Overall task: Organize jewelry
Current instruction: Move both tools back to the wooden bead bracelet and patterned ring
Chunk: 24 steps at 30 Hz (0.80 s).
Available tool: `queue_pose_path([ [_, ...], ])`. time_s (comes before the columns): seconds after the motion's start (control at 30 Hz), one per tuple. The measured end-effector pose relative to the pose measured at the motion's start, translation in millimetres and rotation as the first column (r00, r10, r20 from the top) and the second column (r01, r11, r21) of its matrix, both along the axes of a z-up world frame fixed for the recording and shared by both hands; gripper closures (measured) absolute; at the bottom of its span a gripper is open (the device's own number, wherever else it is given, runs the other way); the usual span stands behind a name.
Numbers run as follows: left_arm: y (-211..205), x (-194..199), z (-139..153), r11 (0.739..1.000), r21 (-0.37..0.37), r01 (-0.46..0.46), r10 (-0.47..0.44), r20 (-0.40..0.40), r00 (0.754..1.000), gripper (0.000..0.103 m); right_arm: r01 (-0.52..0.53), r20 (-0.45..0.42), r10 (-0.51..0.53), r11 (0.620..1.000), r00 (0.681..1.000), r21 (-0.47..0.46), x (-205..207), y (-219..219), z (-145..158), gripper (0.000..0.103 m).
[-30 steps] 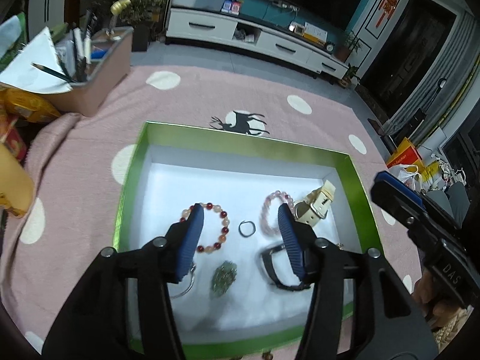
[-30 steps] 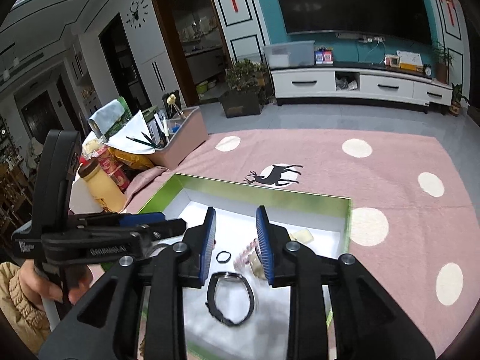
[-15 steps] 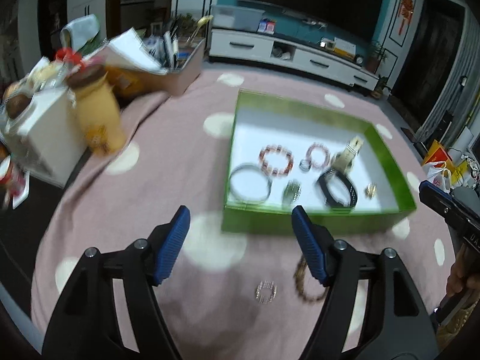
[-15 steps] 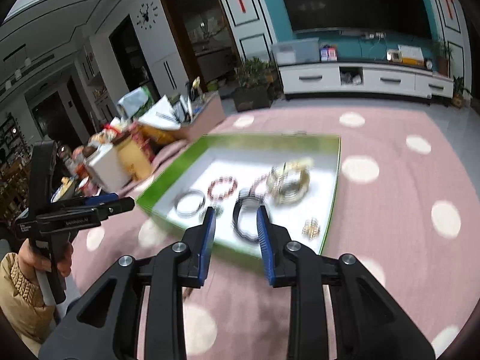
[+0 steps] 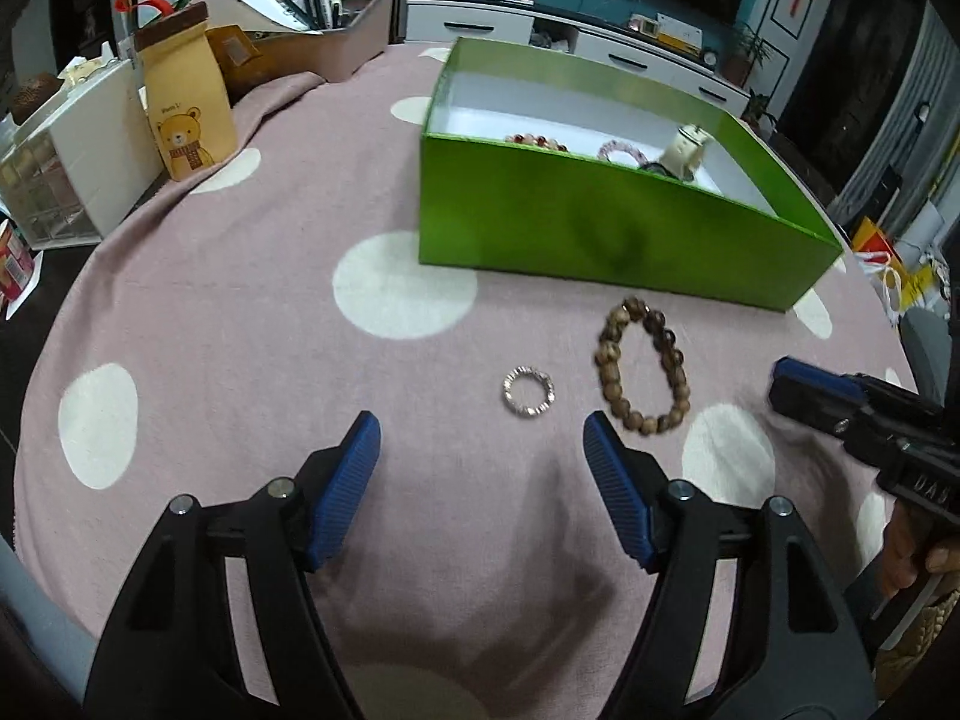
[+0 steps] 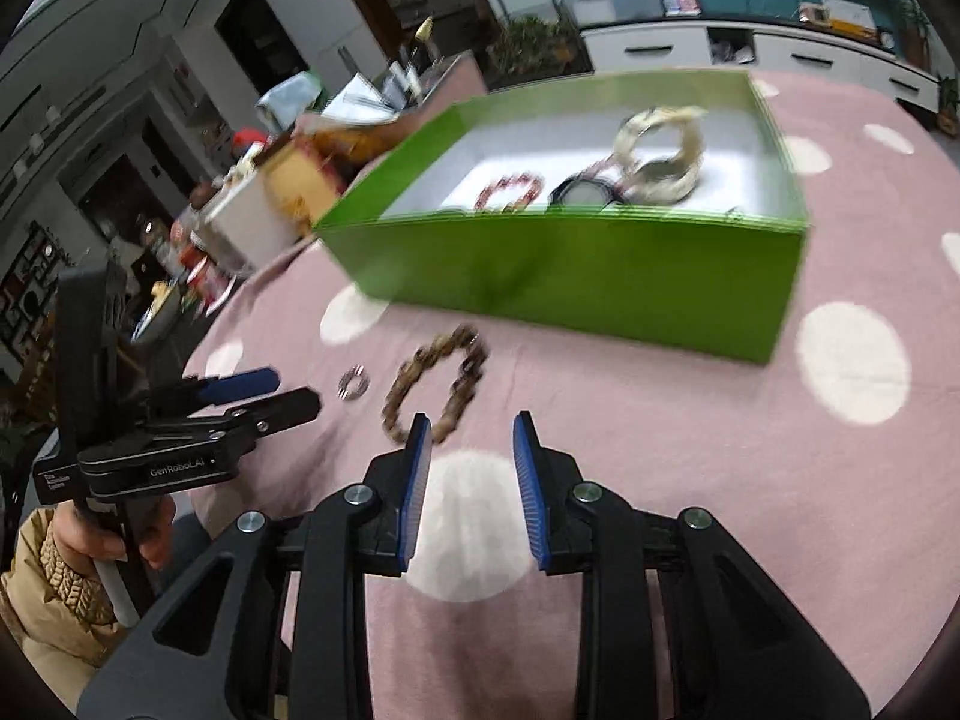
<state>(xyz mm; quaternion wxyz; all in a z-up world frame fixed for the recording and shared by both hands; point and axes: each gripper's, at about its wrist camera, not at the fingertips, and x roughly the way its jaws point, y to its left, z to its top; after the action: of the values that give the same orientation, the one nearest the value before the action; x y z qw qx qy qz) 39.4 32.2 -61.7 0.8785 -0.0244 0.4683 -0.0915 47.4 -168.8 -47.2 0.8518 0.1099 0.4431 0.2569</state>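
A green box (image 5: 600, 228) with a white inside stands on the pink dotted cloth and holds several bracelets and a watch (image 6: 654, 150). In front of it on the cloth lie a brown bead bracelet (image 5: 642, 369) and a small silver ring (image 5: 528, 391). They also show in the right wrist view: the bracelet (image 6: 435, 381) and the ring (image 6: 353, 383). My left gripper (image 5: 483, 450) is open and empty, low over the cloth just short of the ring. My right gripper (image 6: 471, 435) is open and empty, just right of the brown bracelet.
A yellow bear-print bag (image 5: 183, 102) and a white drawer unit (image 5: 66, 156) stand at the left. A tray of pens and papers (image 5: 324, 30) is behind them. The cloth's edge runs close on the left.
Both grippers pulled back out of the box and dropped low over the cloth in front of it. The left opened wider. The brown bracelet and ring came into view.
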Motion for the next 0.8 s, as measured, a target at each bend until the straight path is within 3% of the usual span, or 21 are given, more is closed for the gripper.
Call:
queue_pose_path([
  [0.37, -13.4, 5.3, -7.3, 0.998, 0.031, 0.057, -0.058, 0.058, 0.997, 0.034, 0.002, 0.023, 0.001, 0.991, 1.0, -0.135, 20.6, 33.6, -11.9, 0.074],
  [0.47, -13.7, 8.7, -11.8, 0.997, 0.035, 0.063, -0.065, 0.057, 0.996, 0.044, -0.001, 0.032, 0.006, 0.986, 0.999, -0.168, 25.8, 39.2, -15.1, 0.074],
  [0.7, -21.7, 8.7, -14.6, 0.991, 0.086, 0.1, -0.108, 0.1, 0.989, 0.051, -0.004, 0.071, 0.025, 0.96, 0.997, -0.279, 33.8, 57.0, -15.9, 0.075],
  [0.8, -25.2, 7.9, -14.9, 0.988, 0.102, 0.113, -0.124, 0.113, 0.986, 0.058, 0.002, 0.095, 0.031, 0.945, 0.995, -0.328, 34.7, 62.9, -16.9, 0.081],
])
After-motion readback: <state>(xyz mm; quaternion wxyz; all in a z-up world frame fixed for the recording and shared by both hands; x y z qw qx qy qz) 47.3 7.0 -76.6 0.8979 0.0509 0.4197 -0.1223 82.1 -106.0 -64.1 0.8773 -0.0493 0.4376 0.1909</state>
